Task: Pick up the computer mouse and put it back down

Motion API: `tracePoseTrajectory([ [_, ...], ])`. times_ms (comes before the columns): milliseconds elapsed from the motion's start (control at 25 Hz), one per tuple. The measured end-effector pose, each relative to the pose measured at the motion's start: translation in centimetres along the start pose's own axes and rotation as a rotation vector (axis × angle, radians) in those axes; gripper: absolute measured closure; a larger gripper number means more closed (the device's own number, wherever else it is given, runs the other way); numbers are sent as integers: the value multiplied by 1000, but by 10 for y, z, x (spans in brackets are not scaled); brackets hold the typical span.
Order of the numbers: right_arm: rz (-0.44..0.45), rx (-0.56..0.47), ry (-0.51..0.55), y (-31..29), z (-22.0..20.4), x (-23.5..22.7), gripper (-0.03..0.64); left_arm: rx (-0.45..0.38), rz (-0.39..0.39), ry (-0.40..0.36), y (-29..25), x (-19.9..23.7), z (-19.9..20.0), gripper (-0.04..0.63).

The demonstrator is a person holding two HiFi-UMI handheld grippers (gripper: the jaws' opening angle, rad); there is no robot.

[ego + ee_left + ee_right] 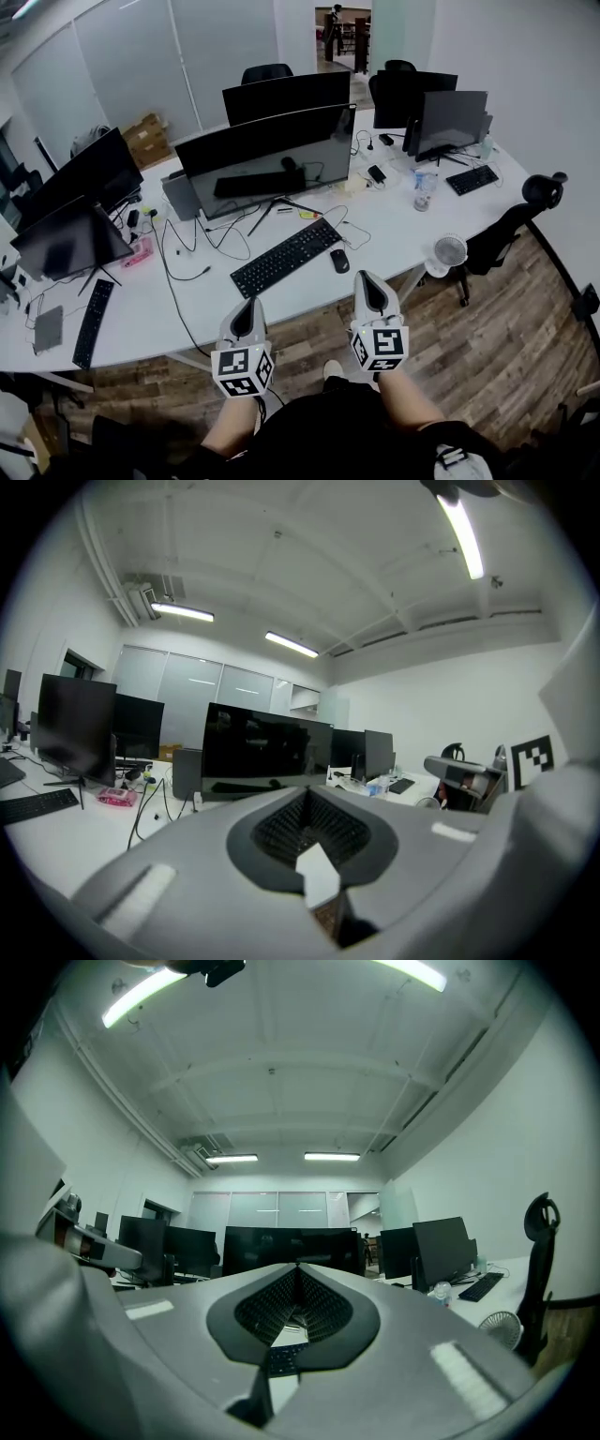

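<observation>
A black computer mouse [339, 261] lies on the white desk [187, 300], just right of a black keyboard [286, 256]. Both grippers hang in front of the desk's near edge, over the wooden floor. My right gripper [367, 277] is shut and empty, with its tip a short way below the mouse and slightly to its right. My left gripper [248, 304] is also shut with nothing in it, below the keyboard's left end. In the left gripper view the jaws [307, 789] meet at a point. The right gripper view shows the same [298, 1265], with a bit of keyboard seen through the gap under the jaws.
Several dark monitors [267, 155] stand along the desk, with loose cables [202, 246] between them. More keyboards lie at the left [91, 322] and back right [472, 179]. A water bottle [424, 190], a small white fan [449, 251] and a black office chair [506, 234] are to the right.
</observation>
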State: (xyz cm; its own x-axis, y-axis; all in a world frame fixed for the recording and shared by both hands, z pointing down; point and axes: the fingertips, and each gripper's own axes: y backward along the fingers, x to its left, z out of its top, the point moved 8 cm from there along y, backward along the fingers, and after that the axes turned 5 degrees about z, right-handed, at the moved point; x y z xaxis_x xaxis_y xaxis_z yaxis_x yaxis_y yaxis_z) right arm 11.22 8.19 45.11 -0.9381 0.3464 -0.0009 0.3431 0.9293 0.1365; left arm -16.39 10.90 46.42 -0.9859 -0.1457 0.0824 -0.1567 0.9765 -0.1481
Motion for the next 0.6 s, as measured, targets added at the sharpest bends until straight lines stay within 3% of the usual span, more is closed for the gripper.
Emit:
tracePoseTrajectory([
  [280,32,-12,-5,-99,-3,-63,618,13,7,3,-109,-15,23,541],
  [600,50,47,-7,-176,-32,-106,618,59,38,16,-181,-17,21,541],
])
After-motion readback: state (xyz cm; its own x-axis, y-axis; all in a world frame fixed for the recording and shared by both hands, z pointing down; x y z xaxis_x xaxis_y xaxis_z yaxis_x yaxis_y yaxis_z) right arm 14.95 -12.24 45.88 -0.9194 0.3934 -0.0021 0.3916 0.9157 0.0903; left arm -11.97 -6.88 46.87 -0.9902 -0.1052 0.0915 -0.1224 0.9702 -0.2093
